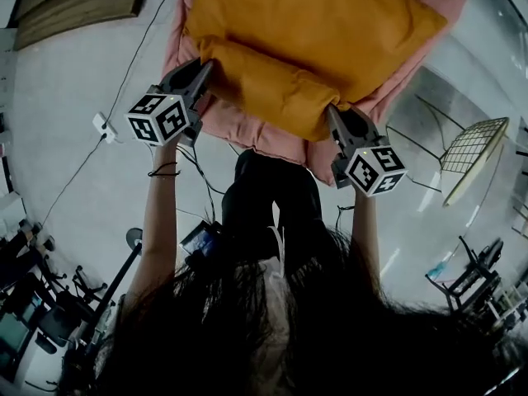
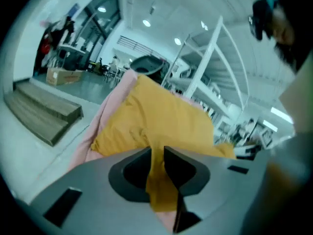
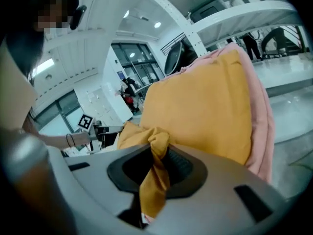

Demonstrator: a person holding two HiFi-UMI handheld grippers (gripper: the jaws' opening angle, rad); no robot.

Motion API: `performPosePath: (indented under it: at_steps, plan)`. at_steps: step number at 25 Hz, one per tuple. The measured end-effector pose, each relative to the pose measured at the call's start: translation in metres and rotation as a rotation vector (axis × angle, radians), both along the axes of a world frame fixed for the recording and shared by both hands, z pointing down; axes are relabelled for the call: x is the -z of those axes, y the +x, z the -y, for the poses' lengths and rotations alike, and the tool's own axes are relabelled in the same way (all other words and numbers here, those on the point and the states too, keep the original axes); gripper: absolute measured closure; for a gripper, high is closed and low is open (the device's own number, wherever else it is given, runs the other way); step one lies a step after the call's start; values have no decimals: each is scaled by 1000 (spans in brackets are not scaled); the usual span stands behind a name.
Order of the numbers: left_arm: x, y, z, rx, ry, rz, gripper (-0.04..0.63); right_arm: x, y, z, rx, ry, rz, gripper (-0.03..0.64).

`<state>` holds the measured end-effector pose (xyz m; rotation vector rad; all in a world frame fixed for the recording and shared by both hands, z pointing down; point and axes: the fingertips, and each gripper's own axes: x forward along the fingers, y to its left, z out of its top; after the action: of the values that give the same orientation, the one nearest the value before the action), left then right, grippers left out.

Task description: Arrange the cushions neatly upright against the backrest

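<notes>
L hand-held gripper [image 1: 206,66] pinching orange cushion [image 1: 313,31] corner, R hand-held gripper [image 1: 332,110] same, pink cushion [image 1: 247,129] behind

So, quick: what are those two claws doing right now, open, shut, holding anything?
Left gripper: closed, pinching a corner of the yellow cushion.
Right gripper: closed, pinching another corner of the same cushion.

Bright ceiling lights, fisheye-warped, dark edges

1 orange cushion [image 1: 313,31], 1 pink cushion [image 1: 239,129], L tool [image 1: 206,66], R tool [image 1: 332,111]
</notes>
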<state>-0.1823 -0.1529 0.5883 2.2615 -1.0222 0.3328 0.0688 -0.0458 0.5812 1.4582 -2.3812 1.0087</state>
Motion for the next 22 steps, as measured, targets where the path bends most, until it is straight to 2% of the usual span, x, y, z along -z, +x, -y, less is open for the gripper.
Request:
performPosePath:
  at_steps: [2, 3, 5, 8, 13, 17, 20, 22]
  plan:
    - [-35, 0, 2, -64, -31, 220, 509, -21, -6, 5, 74, -21, -88, 535]
    - [-48, 1, 3, -76, -42, 269, 509, -32, -8, 7, 102, -33, -129, 535]
    - [-63, 3, 8, -66, -64, 257, 509, -51, -7, 13, 113, -60, -153, 535]
    - [-76, 4, 22, -40, -96, 218, 508, -70, -2, 30, 78, -104, -110, 535]
    - [-111, 18, 42, -19, -166, 302, 508, -112, 9, 52, 62, -217, -153, 535]
    - [-151, 21, 44, -48, -231, 388, 508, -153, 9, 57, 102, -284, -202, 535]
    - [-185, 20, 39, -82, -322, 409, 507, -184, 8, 53, 143, -340, -220, 535]
    - [-199, 21, 40, -104, -355, 406, 501, -200, 8, 52, 135, -375, -208, 535]
